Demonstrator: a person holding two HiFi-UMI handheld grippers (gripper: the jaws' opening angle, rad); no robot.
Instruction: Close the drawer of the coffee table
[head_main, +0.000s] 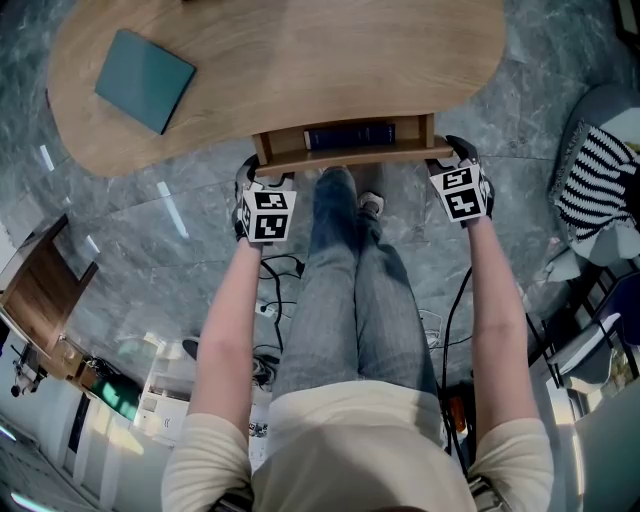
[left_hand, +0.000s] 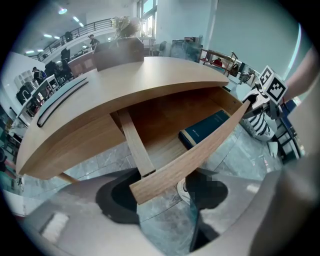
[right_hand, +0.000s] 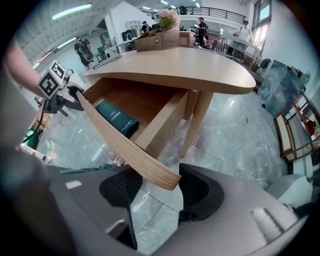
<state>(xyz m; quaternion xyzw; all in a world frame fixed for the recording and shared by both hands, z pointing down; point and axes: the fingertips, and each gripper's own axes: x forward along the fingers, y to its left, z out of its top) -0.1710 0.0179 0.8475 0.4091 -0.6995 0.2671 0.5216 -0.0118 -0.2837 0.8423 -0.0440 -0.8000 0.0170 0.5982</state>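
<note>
The left claw (left_hand: 160, 200) stands with its jaws apart, and the left end of the drawer front (left_hand: 200, 150) lies in the gap between them, not squeezed as far as its own view shows. The right claw (right_hand: 160, 192) is the same at the other end. Its jaws are spread, the board's right end sits between the pads, and grey floor (right_hand: 225, 140) shows through the gap.

The drawer (head_main: 345, 152) juts out from under the near edge of the counter (head_main: 300, 60), with a dark blue book (head_main: 350, 134) lying inside it. I judge the task barely begun: both claws are set at the ends of the front, but the drawer is plainly open and the whole push inward is left to do. With a claw on each end, an even push should keep it from skewing on its runners.

The head view alone shows both claws at once, the person's arms and legs, and a teal book (head_main: 145, 80) on top of the counter, well away from the drawer. It also shows a striped cloth (head_main: 590, 185) off to the right. It does not show how the jaws stand, which only the two gripper views give. Those views look into the drawer from each side, showing its wooden floor and side rail. The right gripper view adds a wooden box (right_hand: 160, 40) of flowers on the far part of the counter
</note>
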